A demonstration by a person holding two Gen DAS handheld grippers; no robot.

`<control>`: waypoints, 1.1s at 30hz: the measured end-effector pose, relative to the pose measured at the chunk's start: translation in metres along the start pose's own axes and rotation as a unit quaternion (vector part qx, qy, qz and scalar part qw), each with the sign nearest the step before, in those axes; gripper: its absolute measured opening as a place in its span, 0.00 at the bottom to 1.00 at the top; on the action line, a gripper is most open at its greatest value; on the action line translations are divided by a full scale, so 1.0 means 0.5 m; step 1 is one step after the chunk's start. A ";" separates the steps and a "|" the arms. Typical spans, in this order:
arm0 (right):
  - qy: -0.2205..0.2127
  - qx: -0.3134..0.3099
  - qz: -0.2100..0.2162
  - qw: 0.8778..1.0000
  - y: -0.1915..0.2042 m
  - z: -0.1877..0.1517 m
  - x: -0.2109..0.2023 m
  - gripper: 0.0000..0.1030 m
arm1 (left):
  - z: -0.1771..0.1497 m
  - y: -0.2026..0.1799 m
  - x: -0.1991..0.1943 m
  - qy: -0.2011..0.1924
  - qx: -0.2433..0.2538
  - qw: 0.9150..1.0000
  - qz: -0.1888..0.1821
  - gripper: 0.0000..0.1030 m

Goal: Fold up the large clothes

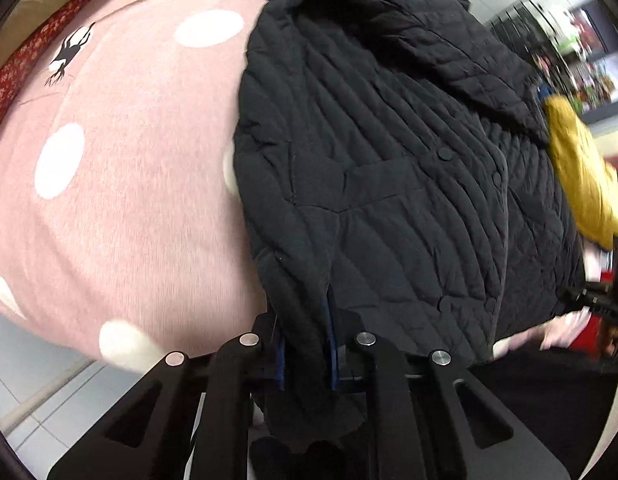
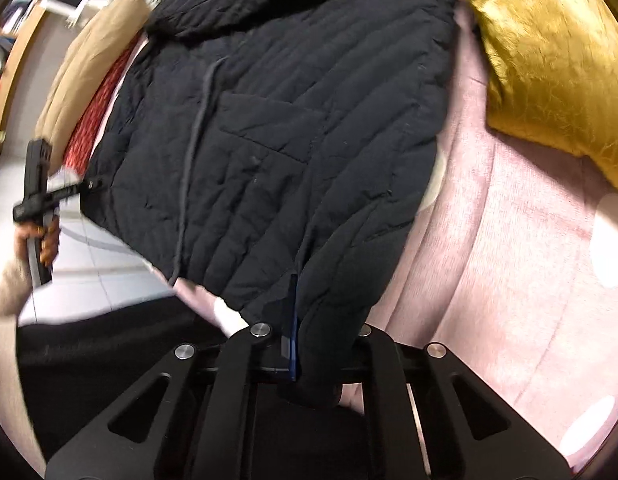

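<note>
A pink dotted bed (image 1: 121, 184) is covered at its near edge by a black quilted jacket (image 1: 389, 168). Its hem is clenched at one corner by the left gripper (image 1: 307, 344) and at the other by the right gripper (image 2: 309, 344). A yellow cushion (image 2: 549, 52) is seen beyond.

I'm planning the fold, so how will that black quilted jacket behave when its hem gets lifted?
The black quilted jacket will probably flop and drape: its hem already bunches between the left gripper and right gripper. The puffy quilting suggests it is light for its bulk, yet springy, so folds may not stay flat. The smooth shell may slide on the pink dotted bedspread.
</note>
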State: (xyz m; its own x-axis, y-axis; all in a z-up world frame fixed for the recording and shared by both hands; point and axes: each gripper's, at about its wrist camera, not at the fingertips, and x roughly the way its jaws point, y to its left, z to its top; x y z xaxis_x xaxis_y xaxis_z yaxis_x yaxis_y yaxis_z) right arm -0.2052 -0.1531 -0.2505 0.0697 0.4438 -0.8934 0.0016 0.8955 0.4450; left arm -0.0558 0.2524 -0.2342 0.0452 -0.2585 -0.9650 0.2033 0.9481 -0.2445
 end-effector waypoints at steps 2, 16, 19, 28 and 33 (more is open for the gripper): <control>0.018 -0.013 0.003 1.000 0.011 -0.017 -0.005 0.09 | -0.021 -0.001 0.015 0.015 -0.003 1.000 -0.005 0.13; 0.063 -0.025 0.026 0.997 0.016 -0.017 0.015 0.09 | 0.064 -0.068 -0.025 -0.018 -0.036 0.998 -0.047 0.13; 0.033 -0.032 0.037 0.998 0.028 0.015 -0.012 0.09 | 0.110 -0.080 -0.071 -0.066 -0.044 0.995 -0.061 0.13; -0.121 0.018 0.065 0.990 0.015 0.204 -0.144 0.09 | 0.274 -0.073 -0.148 -0.167 -0.072 0.982 -0.054 0.13; -0.187 0.061 0.080 0.977 -0.025 0.294 -0.226 0.09 | 0.342 -0.048 -0.178 -0.203 -0.106 0.973 -0.031 0.12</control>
State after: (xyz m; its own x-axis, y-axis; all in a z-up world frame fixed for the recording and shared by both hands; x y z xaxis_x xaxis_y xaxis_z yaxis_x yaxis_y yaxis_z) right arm -0.0665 -0.2193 -0.1458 0.4375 0.5144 -0.7376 0.0780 0.7954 0.6010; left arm 0.1025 0.2209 -0.1263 0.4299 -0.3267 -0.8417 0.0125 0.9343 -0.3562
